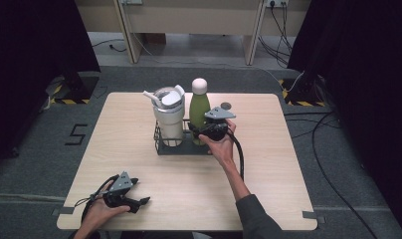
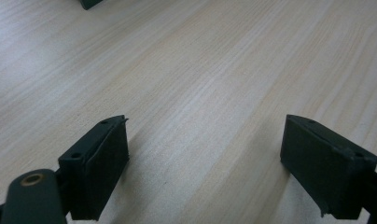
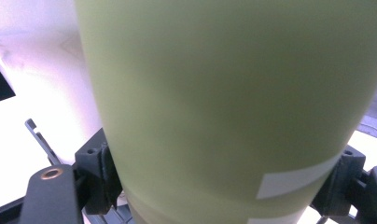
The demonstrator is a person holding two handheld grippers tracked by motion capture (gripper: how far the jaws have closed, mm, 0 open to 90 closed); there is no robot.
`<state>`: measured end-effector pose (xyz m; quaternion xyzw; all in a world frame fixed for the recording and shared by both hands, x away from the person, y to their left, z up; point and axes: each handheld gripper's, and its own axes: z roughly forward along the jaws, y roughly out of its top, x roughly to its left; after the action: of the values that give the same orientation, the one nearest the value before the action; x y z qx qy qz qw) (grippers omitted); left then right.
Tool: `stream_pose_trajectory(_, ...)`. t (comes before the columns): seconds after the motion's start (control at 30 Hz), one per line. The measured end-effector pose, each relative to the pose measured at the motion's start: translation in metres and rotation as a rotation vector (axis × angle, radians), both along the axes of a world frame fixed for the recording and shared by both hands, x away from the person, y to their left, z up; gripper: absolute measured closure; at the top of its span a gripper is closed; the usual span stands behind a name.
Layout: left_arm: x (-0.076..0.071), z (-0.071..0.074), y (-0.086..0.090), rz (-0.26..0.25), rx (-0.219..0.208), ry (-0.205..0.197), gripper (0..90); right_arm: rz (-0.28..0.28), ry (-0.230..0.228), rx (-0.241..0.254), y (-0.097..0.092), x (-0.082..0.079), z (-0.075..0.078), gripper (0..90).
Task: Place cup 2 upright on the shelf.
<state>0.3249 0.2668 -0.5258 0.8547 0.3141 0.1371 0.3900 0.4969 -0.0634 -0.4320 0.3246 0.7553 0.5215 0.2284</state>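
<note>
Left gripper [image 1: 139, 201] rests on table [image 1: 268, 169] near the front edge, jaws wide apart, nothing between. Farther back, right gripper [image 1: 199, 130] clamps green bottle [image 1: 199, 112], upright in black rack [image 1: 181, 148] beside white tumbler [image 1: 168, 117].

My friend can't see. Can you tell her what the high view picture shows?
The right gripper is shut on a green bottle standing in a black rack beside a white cup. The left gripper rests open near the wooden table's front edge.
</note>
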Motion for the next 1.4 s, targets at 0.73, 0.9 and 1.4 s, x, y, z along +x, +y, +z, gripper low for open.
stream_pose_trajectory(0.73, 0.0, 0.0, 0.0, 0.0, 0.001, -0.002, 14.6, -0.008, -0.011, 0.034, -0.008, -0.008, 0.006, 17.1)
stream_pose_trajectory(0.9, 0.0, 0.0, 0.0, 0.001, -0.002, 0.0, 14.5, -0.008, -0.014, 0.042, -0.01, -0.012, 0.009, 16.5)
stream_pose_trajectory(1.4, 0.0, 0.0, 0.0, 0.001, 0.0, 0.0, 14.6, -0.006, -0.018, 0.042, -0.017, -0.023, 0.013, 15.7)
